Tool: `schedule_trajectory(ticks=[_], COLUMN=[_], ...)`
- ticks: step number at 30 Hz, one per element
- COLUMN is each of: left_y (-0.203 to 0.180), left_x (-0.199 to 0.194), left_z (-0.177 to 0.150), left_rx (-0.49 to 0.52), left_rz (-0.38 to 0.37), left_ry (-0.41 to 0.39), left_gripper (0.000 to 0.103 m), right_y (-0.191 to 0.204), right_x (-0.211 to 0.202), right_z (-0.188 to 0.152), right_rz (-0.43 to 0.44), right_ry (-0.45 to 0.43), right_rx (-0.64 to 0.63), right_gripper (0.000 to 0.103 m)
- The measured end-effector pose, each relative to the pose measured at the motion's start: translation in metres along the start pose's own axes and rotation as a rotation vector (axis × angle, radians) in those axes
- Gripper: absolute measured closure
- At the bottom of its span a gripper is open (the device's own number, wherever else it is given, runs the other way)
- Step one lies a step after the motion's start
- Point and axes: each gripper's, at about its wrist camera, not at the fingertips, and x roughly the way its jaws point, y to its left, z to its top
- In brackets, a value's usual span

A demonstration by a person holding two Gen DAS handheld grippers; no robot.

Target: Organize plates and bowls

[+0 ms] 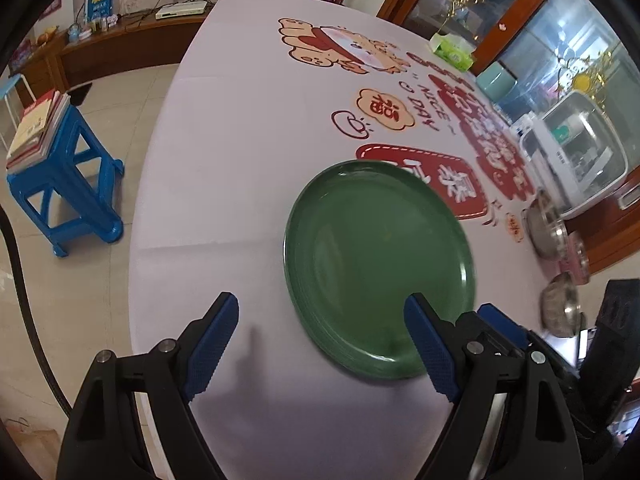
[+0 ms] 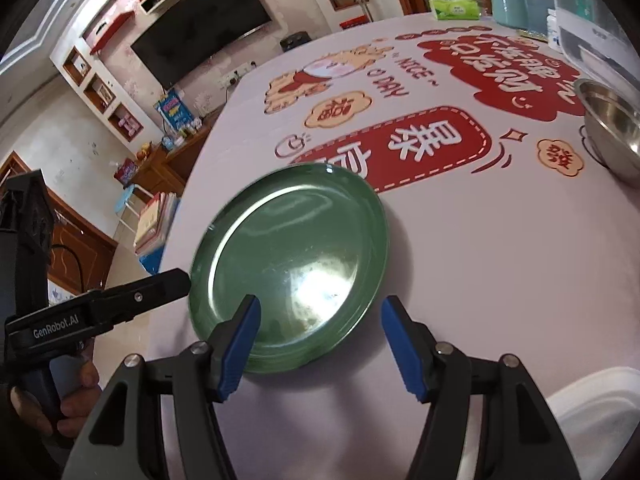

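Green plate [image 1: 380, 268] lying flat on the round worktop [image 1: 240, 152], which is covered by a pale printed cloth; the plate sits near the worktop's near edge, with bare cloth open to its left and behind it. Left tool [image 1: 320, 344]: jaws apart, nothing between the blue pads; one pad [image 1: 430, 344] stands over the plate's near rim, though contact cannot be judged, while the other is over bare cloth. Right tool [image 2: 318, 344]: jaws likewise apart and empty, straddling the plate's near right rim, its left pad [image 2: 238, 348] overlapping the plate in the picture; contact again cannot be told. In the right wrist view the left tool's black finger [image 2: 152, 290] reaches toward the plate's left rim, with the hand [image 2: 76, 396] holding its grip partly cut off at the frame edge. Along the worktop's right side stand metal bowls [image 1: 548, 228], blurred in the left wrist view; one steel bowl [image 2: 612, 128] shows empty in the right wrist view and is cropped by the frame. A white container [image 2: 596, 408] at lower right is only partly visible, its contents hidden. At the far edge: a green tissue pack [image 2: 454, 8] and a teal container [image 2: 510, 4]. Beyond the worktop's left edge, a blue stool [image 1: 72, 184] carrying stacked books [image 1: 36, 128] on the tiled floor.
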Motion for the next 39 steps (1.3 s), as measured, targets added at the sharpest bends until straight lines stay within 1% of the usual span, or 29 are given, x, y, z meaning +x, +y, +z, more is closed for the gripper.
schedule_trajectory(ticks=[2,6,8,10,12,14,17,19,20,22,24,26,27,29,36,39], left_y=[0.001,0.003,0.004,0.004,0.003,0.001,-0.002,-0.003,-0.003,-0.005,-0.006,-0.006,-0.006,-0.004,-0.004,-0.003], left_x=[0.007,0.019,0.023,0.026,0.029,0.030,0.031,0.031,0.031,0.031,0.032,0.032,0.032,0.032,0.030,0.025], left_z=[0.000,0.001,0.001,0.001,0.001,0.001,0.002,0.002,0.002,0.002,0.001,0.001,0.001,0.001,-0.002,-0.005], left_rx=[-0.001,-0.002,-0.004,-0.001,0.007,0.019,0.031,0.031,0.032,0.037,0.051,0.051,0.047,0.043,0.052,0.043], left_rz=[0.008,0.022,0.023,0.019,0.023,0.033,0.040,0.041,0.040,0.038,0.039,0.028,0.024,0.030,0.038,0.028], left_ry=[-0.006,0.012,0.013,0.018,0.024,0.019,0.017,0.014,0.013,0.015,0.021,0.027,0.030,0.029,0.041,0.050], left_gripper=[0.019,0.022,0.025,0.025,0.026,0.034,0.036,0.041,0.045,0.048,0.053,0.064,0.064,0.068,0.070,0.070], right_y=[-0.003,-0.008,-0.010,-0.010,-0.010,-0.010,-0.012,-0.015,-0.017,-0.020,-0.021,-0.022,-0.021,-0.021,-0.019,-0.018], right_x=[0.003,0.010,0.013,0.016,0.017,0.017,0.017,0.017,0.017,0.017,0.017,0.017,0.017,0.016,0.010,0.005], right_z=[0.001,0.000,0.000,0.000,0.001,0.000,0.000,0.000,0.000,0.000,0.000,0.000,0.000,0.000,-0.003,-0.002], right_rz=[-0.001,0.010,0.012,0.012,0.011,0.009,0.005,-0.004,-0.006,-0.012,-0.018,-0.017,-0.020,-0.020,-0.016,-0.012], right_ry=[-0.006,0.004,0.005,0.015,0.009,0.005,0.001,0.000,0.000,0.002,0.011,0.020,0.023,0.029,0.051,0.050], right_rx=[0.006,0.015,0.017,0.018,0.013,0.012,0.021,0.031,0.036,0.044,0.048,0.048,0.048,0.054,0.068,0.070], right_gripper=[0.040,0.041,0.046,0.054,0.058,0.061,0.067,0.075,0.077,0.084,0.088,0.088,0.088,0.088,0.089,0.089])
